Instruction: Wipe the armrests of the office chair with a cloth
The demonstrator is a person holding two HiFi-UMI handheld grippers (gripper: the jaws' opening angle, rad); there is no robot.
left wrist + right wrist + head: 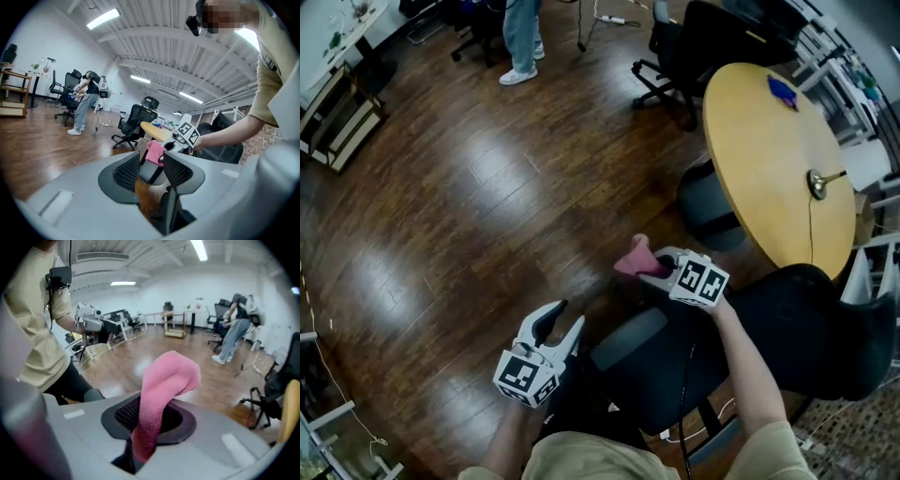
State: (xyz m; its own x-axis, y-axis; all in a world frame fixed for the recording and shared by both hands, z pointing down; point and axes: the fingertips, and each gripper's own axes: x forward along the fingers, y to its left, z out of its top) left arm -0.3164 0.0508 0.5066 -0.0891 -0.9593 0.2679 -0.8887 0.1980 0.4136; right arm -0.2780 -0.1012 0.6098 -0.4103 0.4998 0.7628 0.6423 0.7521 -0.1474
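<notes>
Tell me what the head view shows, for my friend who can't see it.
Seen from above, the right gripper holds a fluffy pink cloth near the grey padded armrest of a black office chair. The left gripper hangs open and empty beside it, over a dark wooden floor.

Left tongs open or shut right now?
Open: the left tongs stand apart, nothing gripped; the armrest shows through the gap.

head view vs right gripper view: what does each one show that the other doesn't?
Head view only: the right tool's marker cube, a blue object on the yellow table. Right gripper view only: ceiling lights, jaws clamped on the pink cloth. Both: that cloth, wood floor, a bystander in jeans.
</notes>
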